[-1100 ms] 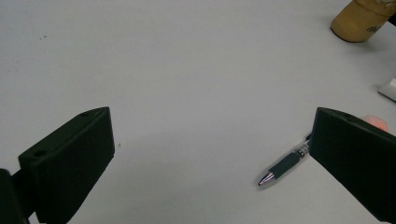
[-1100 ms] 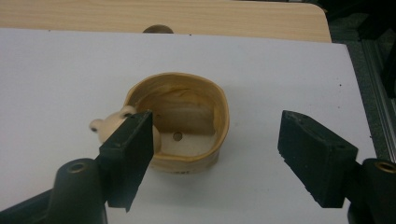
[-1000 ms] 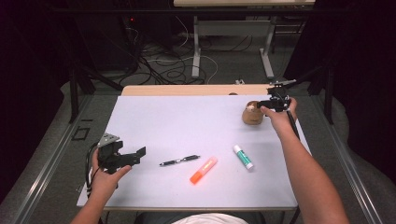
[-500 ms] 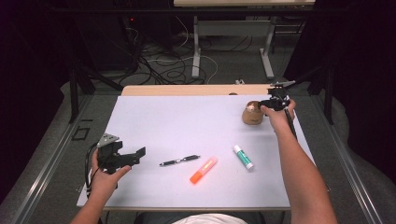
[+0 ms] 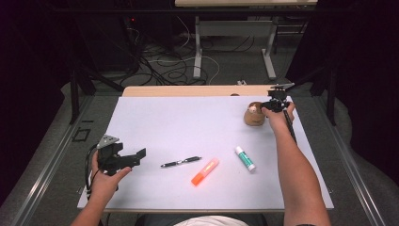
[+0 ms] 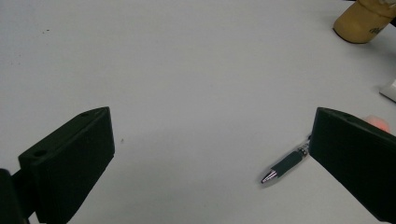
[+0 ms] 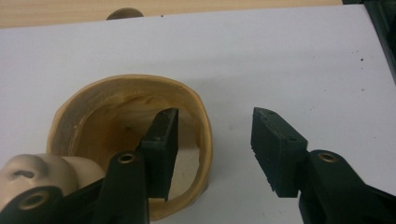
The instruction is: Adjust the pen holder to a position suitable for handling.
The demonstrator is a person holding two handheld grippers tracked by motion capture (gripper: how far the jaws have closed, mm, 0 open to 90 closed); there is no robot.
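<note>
A tan, soft-walled cup (image 5: 254,115) stands at the table's far right. My right gripper (image 5: 270,107) hovers at its right side, open. In the right gripper view the cup (image 7: 116,107) shows its hollow inside; my right gripper (image 7: 215,127) straddles the cup's right wall, one jaw inside and the other outside, with a gap left. My left gripper (image 5: 138,155) rests open near the front left corner. In the left gripper view its jaws (image 6: 212,133) stand wide apart, with a black pen (image 6: 284,165) lying just ahead by the right-hand one.
On the white table top (image 5: 188,122) lie the black pen (image 5: 181,162), an orange highlighter (image 5: 205,171) and a white glue stick with a green cap (image 5: 245,158), in a row near the front. A wooden strip (image 5: 188,90) borders the far edge.
</note>
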